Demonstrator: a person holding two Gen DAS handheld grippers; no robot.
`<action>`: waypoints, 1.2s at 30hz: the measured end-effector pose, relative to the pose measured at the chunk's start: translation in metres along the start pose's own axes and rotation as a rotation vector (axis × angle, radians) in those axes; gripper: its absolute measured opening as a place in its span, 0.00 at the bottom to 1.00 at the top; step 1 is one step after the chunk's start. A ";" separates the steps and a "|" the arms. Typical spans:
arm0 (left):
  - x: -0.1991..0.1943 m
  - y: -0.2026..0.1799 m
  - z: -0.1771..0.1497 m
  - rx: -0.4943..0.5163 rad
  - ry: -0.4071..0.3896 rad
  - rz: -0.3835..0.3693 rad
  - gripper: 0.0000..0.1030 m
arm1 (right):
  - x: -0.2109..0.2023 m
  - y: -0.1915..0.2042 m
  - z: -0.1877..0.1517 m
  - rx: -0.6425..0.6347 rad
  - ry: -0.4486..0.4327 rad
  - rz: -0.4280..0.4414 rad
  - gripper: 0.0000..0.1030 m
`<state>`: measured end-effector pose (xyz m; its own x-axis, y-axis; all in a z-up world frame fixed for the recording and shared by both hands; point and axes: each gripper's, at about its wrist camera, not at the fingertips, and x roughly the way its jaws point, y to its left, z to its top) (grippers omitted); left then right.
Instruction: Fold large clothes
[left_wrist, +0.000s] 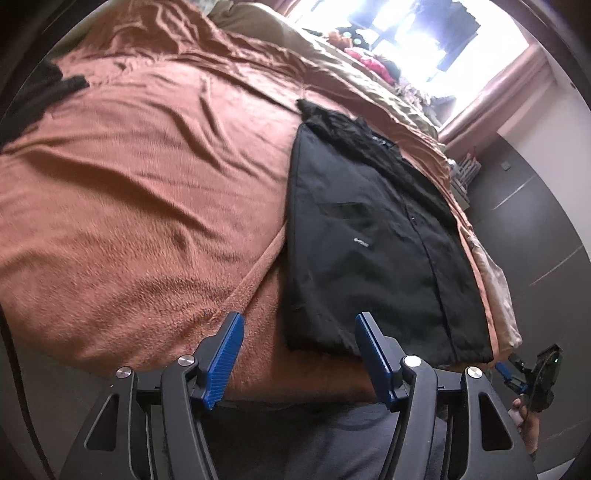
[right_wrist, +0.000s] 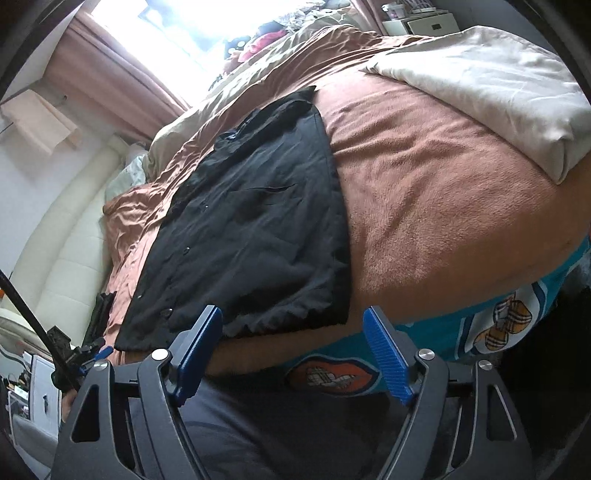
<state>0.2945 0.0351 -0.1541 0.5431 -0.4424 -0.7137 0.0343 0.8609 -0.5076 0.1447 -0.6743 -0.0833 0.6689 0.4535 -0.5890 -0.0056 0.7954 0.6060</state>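
A black jacket (left_wrist: 376, 243) lies flat on the rust-brown blanket (left_wrist: 147, 192), folded into a long narrow shape, collar at the far end, hem at the near bed edge. It also shows in the right wrist view (right_wrist: 258, 229) with its snap buttons up. My left gripper (left_wrist: 299, 325) is open and empty, just before the hem's left corner. My right gripper (right_wrist: 293, 325) is open and empty, just before the hem's right corner. The right gripper also shows small in the left wrist view (left_wrist: 532, 376).
The bed edge runs below both grippers. A cream folded duvet (right_wrist: 491, 85) lies at the right. Another dark garment (left_wrist: 40, 96) lies at the far left. Clutter and a bright window (left_wrist: 413, 33) are beyond the bed. A teal patterned sheet (right_wrist: 498, 325) hangs at the bed side.
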 end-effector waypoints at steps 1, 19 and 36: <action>0.002 0.001 0.001 -0.006 0.001 -0.003 0.62 | 0.006 -0.002 0.001 0.009 0.006 0.002 0.75; 0.058 0.011 0.024 -0.107 0.124 -0.145 0.32 | 0.055 -0.016 0.004 0.193 0.042 0.136 0.70; 0.018 0.001 0.026 -0.127 0.005 -0.175 0.09 | 0.058 -0.025 0.011 0.268 0.013 0.155 0.10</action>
<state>0.3262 0.0345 -0.1548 0.5344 -0.5835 -0.6115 0.0212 0.7325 -0.6805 0.1916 -0.6728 -0.1266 0.6655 0.5675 -0.4848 0.0910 0.5830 0.8073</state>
